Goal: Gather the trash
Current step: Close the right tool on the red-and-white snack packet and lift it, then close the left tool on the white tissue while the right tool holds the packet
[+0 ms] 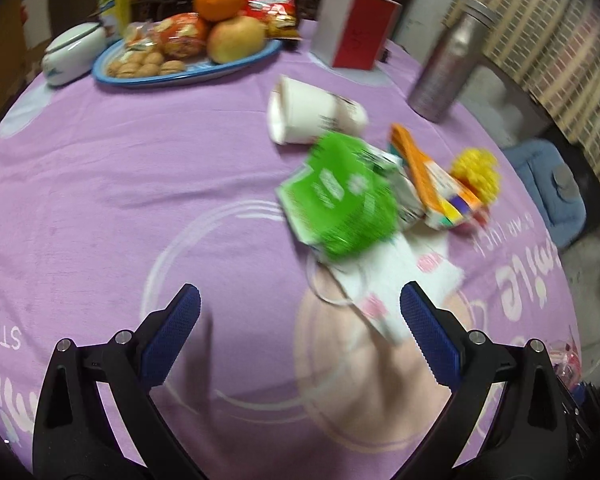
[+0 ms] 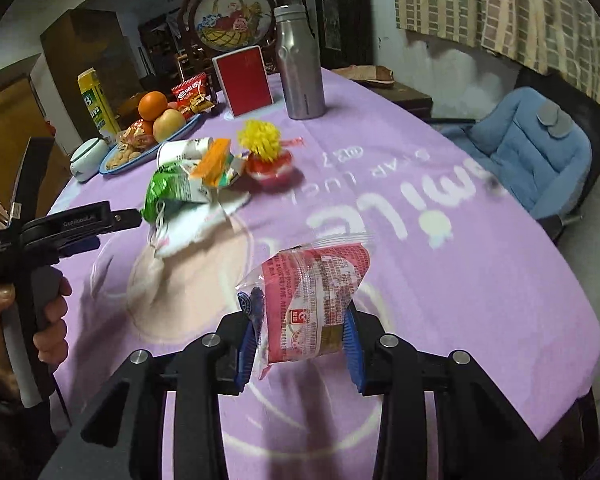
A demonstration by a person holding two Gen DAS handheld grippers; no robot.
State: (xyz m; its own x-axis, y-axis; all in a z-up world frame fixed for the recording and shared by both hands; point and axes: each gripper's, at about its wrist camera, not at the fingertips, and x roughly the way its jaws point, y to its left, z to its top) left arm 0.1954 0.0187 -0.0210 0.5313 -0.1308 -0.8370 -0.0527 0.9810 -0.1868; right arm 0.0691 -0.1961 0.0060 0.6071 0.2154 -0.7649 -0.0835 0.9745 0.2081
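Purple tablecloth (image 1: 100, 200) under both tools. Left hand (image 2: 28, 320) wraps its handle, left gripper (image 1: 300, 320) angled down w/ jaws wide apart, nothing btwn them, near face mask (image 1: 384, 292). Right gripper (image 2: 300, 340) angled down, pads clamped on red snack wrapper (image 2: 312, 300), held above cloth. Trash pile: green packet (image 1: 340, 196), paper cup (image 1: 312, 112) mid-table.

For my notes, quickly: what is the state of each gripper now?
Left gripper: open, holding nothing.
Right gripper: closed on a red-and-clear plastic snack wrapper.
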